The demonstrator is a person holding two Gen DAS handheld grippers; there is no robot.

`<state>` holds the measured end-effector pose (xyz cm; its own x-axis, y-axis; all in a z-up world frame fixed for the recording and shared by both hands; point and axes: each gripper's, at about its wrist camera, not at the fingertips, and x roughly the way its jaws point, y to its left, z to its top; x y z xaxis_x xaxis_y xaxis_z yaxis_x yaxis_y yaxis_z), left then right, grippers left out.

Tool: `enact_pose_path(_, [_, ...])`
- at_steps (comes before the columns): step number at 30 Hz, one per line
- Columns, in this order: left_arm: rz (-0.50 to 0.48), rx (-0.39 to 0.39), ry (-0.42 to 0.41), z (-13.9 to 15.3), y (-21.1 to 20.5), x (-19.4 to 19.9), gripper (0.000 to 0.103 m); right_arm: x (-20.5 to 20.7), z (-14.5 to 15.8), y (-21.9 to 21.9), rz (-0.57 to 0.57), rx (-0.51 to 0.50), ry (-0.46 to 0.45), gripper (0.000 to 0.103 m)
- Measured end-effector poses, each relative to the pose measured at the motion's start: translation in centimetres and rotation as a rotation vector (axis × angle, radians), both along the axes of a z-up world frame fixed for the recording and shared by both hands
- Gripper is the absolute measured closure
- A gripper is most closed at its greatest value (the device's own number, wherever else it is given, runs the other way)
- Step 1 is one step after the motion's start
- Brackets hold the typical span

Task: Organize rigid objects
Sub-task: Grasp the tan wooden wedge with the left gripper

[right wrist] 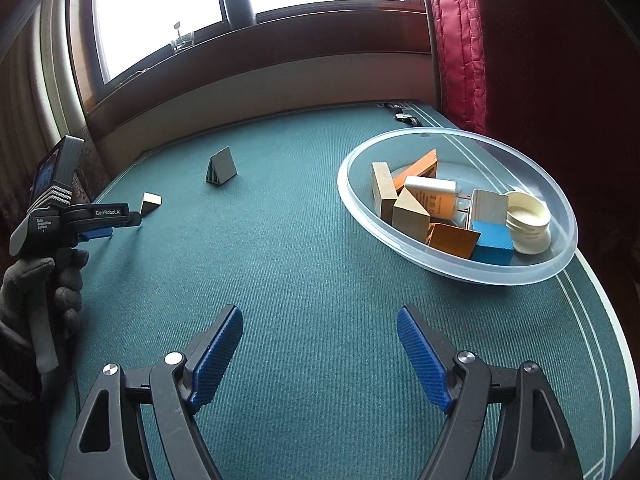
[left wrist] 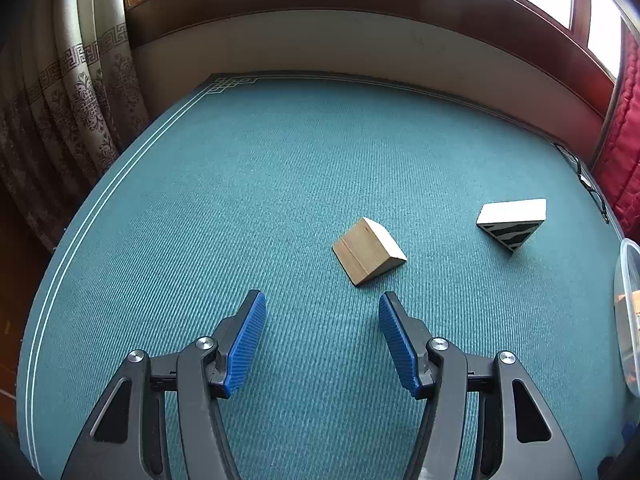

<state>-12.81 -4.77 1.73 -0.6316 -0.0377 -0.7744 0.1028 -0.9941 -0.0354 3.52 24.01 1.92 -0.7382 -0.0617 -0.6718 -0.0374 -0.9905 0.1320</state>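
Counter (left wrist: 200,200) with teal ribbed cloth, seen from both wrist cameras. Left gripper (left wrist: 322,304): jaws spread wide, holding nothing, hovering just short of a plain wooden wedge (left wrist: 368,251) lying on the cloth. Striped wedge (left wrist: 512,222), white on top with black bands on its end face, rests apart to the right of it. Right gripper (right wrist: 320,318): jaws likewise apart and unloaded above bare cloth. Clear bowl (right wrist: 352,196) at the counter's right side contains wooden blocks, a blue cube (right wrist: 492,242) and a cream jar (right wrist: 528,220).
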Motion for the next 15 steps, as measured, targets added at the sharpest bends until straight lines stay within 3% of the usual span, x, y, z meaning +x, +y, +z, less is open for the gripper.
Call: enact_pose_path(15, [-0.074, -0.039, 0.017, -0.2, 0.9, -4.0, 0.041, -0.5, -0.3, -0.4, 0.005, 0.026, -0.039, 0.020])
